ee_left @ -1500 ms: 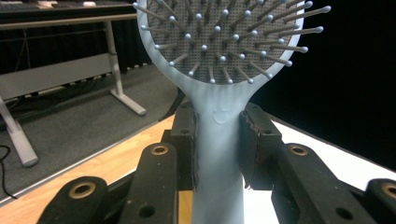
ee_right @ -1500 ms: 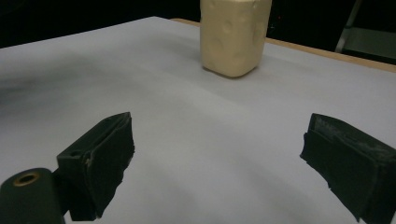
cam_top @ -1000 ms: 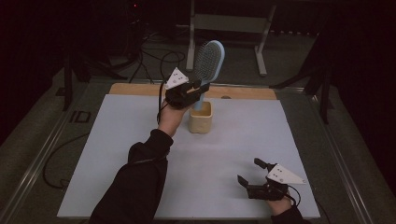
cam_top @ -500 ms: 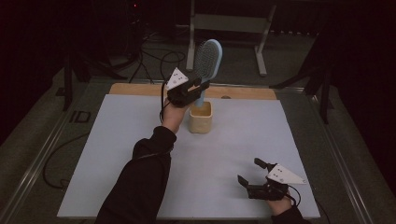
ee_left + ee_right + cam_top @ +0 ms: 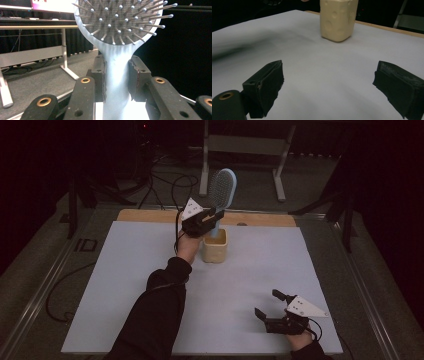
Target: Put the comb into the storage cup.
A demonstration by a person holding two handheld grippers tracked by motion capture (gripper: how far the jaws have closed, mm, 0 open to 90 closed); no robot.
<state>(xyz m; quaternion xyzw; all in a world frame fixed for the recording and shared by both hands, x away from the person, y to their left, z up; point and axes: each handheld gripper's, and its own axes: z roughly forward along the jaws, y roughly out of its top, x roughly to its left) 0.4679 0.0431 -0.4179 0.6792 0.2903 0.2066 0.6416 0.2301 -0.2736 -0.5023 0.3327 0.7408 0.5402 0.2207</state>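
**A:** So, biggest thing first: the table [image 5: 125, 285] has a pale sheet over it and a wooden strip [image 5: 150, 215] along the far edge. Dark floor all around, and cables [image 5: 165, 180] behind it.

**B:** And the person?

**A:** A black sleeve [image 5: 155, 315] comes in from the bottom and reaches up toward the far middle of the table. That's the left arm, with the left gripper [image 5: 212, 216] at the end of it.

**B:** Holding anything?

**A:** Yep, a light blue hairbrush [image 5: 221, 187]. The left gripper view is pretty clear: both pads are pressed against the handle right below the head, one on each side, so it's clamped on it. The brush stands upright, bristle head up top, bristles facing that camera.

**B:** Where's the handle end?

**A:** Going down into a small cream cup [image 5: 215, 251] that sits on the far middle of the sheet, just beside the left hand. Can't tell if the tip touches the bottom of it.

**B:** Other hand?

**A:** The right gripper [image 5: 266, 304] is at the near right corner, well apart from the cup. Jaws spread wide with only bare sheet between them, so it's let go, gripping nothing. Its own view has the cup straight ahead in the distance.
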